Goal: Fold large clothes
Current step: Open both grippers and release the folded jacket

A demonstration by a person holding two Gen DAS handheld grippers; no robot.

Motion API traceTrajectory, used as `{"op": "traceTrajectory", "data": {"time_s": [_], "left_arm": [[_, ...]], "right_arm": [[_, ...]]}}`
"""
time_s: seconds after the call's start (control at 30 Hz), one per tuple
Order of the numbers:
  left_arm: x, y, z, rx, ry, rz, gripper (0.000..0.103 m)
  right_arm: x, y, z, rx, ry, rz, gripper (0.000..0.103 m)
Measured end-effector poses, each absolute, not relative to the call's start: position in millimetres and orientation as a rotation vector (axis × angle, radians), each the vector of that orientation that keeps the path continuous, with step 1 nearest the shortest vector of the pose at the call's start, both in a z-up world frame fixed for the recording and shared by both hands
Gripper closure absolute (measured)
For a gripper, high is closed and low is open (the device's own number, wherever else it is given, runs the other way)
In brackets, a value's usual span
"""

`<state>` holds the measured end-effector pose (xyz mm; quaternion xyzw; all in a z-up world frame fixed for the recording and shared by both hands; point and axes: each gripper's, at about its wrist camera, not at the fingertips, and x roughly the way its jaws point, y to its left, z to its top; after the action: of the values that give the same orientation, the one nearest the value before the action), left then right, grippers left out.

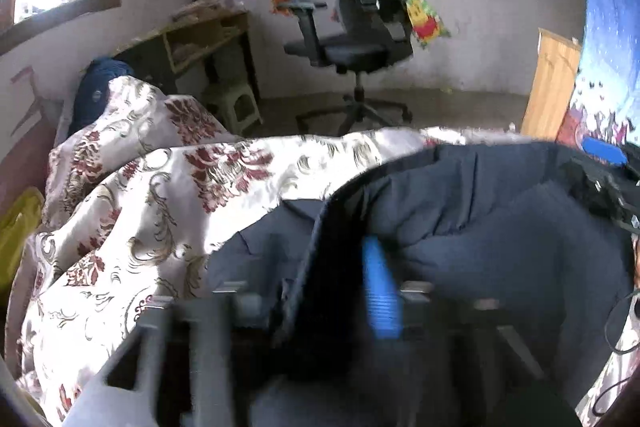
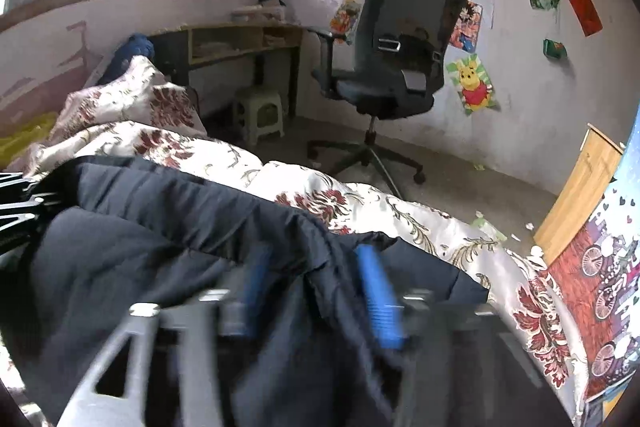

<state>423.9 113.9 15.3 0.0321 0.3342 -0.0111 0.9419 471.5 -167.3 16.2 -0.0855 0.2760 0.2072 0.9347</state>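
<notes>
A dark navy garment (image 1: 460,211) is being held up over a bed that is covered by a cream quilt with red floral print (image 1: 160,179). In the left wrist view, a raised fold of the garment is being clamped by the left claw (image 1: 344,291): one blue finger pad (image 1: 380,291) is showing against the cloth, while the other finger is being hidden by the fold, so the claw is closed on the fabric. At the right edge of that view, the dark frame and a blue pad of the right claw (image 1: 604,163) are being seen, touching the far upper edge of the same garment. In the right wrist view, a ridge of the garment (image 2: 168,227) is being pinched by the right claw (image 2: 316,291) between its two blue fingers (image 2: 378,295), with cloth bunched between them. The rest of the garment is being left draped on the quilt (image 2: 360,203), its lower part lying flat on the bed. Beyond the bed, an office chair (image 2: 400,59), a wooden desk (image 2: 240,39) with a small stool (image 2: 262,111) under it, and a Winnie the Pooh poster (image 2: 474,87) on the wall are being shown. Both views are being blurred near the claws.
</notes>
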Motion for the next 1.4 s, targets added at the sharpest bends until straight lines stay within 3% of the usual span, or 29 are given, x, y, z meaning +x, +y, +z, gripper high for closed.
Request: {"op": "traceTrajectory", "data": {"time_s": [0.07,0.23,0.3,0.7,0.8,0.97,1.4], "left_arm": [[411,116,26,0.051,0.615,-0.002,0.02],[379,109,42,0.085,0.556,-0.047,0.019],[366,103,42,0.117,0.564,-0.084,0.018],[345,84,-10,0.142,0.793,-0.217,0.017],[359,86,-12,0.128,0.803,-0.177,0.008],[382,101,-14,0.039,0.817,-0.122,0.004],[428,121,-15,-0.038,0.774,-0.021,0.001]], "right_arm": [[461,-170,23,-0.183,0.536,0.435,0.031],[431,-183,35,-0.198,0.501,0.439,0.01],[421,-191,37,-0.194,0.511,0.439,0.007],[390,-186,-9,-0.164,0.779,0.608,0.007],[402,-176,-23,-0.132,0.831,0.627,0.007],[435,-155,-35,-0.08,0.857,0.606,0.002],[518,-121,-41,-0.06,0.896,0.543,0.0]]}}
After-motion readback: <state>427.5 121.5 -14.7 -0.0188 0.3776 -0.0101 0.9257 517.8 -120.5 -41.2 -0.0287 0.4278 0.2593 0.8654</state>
